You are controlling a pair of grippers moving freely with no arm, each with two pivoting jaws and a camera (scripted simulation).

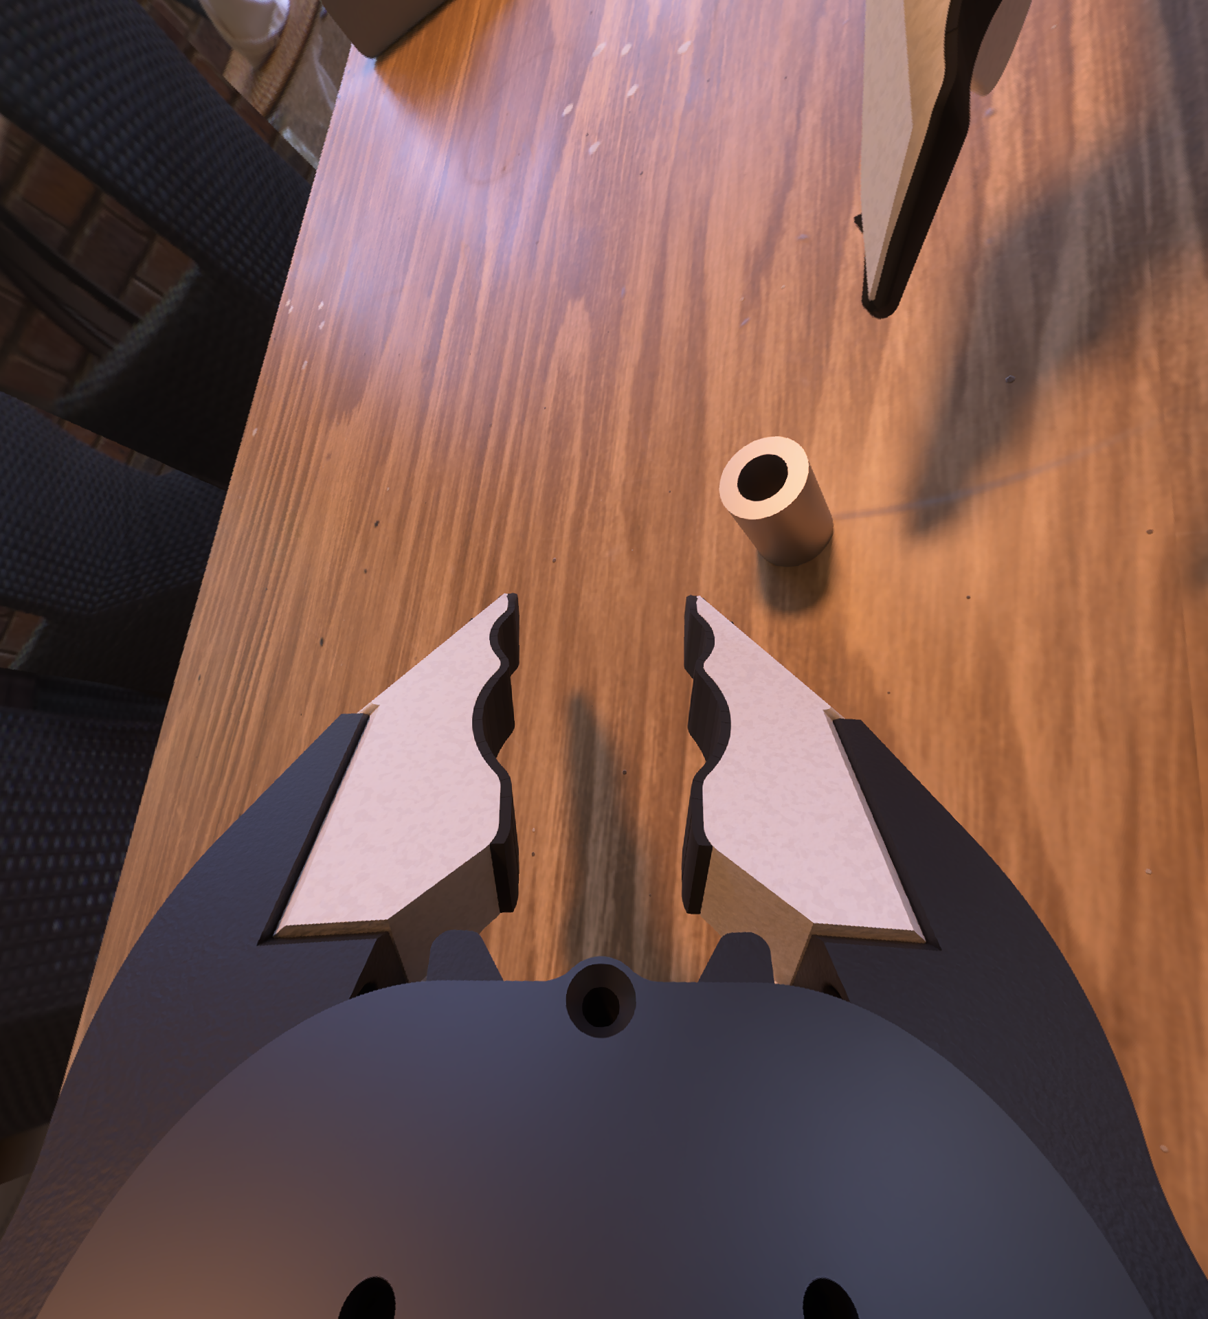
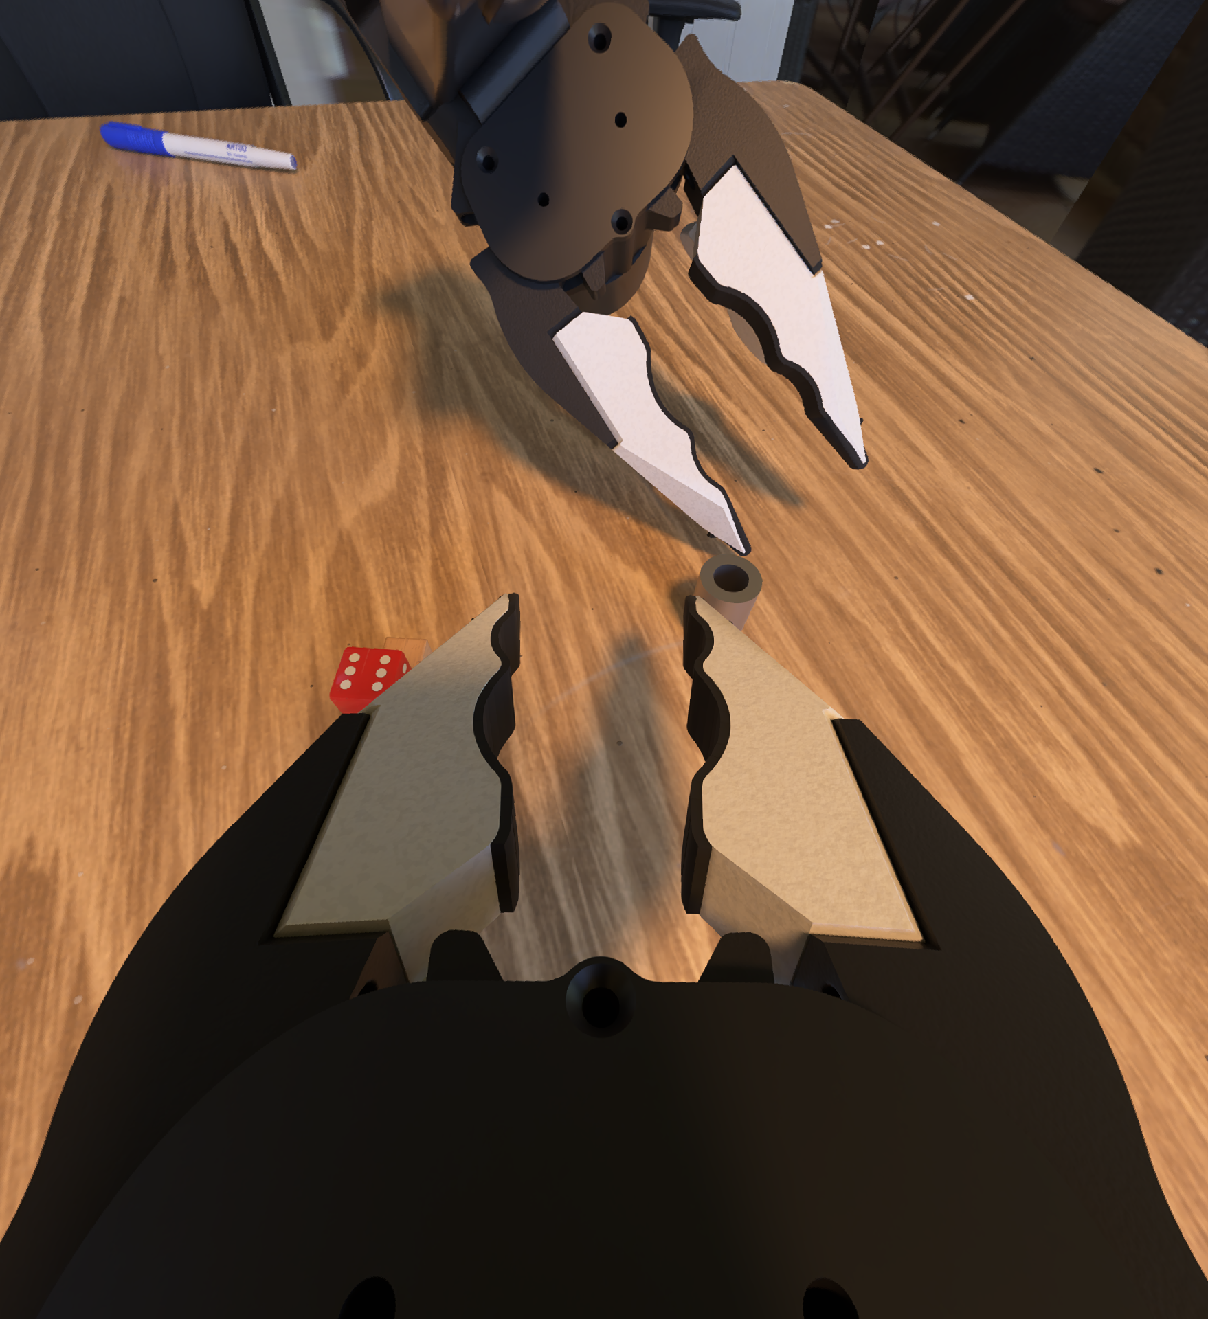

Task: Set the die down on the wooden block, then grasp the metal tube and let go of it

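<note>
The metal tube point(image 1: 776, 510) stands upright on the wooden table point(image 1: 515, 357), just beyond and to the right of my left gripper point(image 1: 601, 599), which is open and empty above the table. In the right wrist view the tube point(image 2: 730, 582) shows just past my right gripper point(image 2: 601, 599), partly hidden by its right finger. My right gripper is open and empty. The red die point(image 2: 365, 678) lies left of it, with a small wooden block point(image 2: 408, 646) right behind it; my left finger hides whether they touch. The left gripper point(image 2: 799, 503) hovers open over the tube.
A blue-capped marker point(image 2: 194, 146) lies at the table's far left. Dark woven chairs point(image 1: 87, 499) stand along the table's left edge. My right gripper point(image 1: 1065, 307) hangs over the table beyond the tube, its fingers point(image 1: 901, 178) wide apart.
</note>
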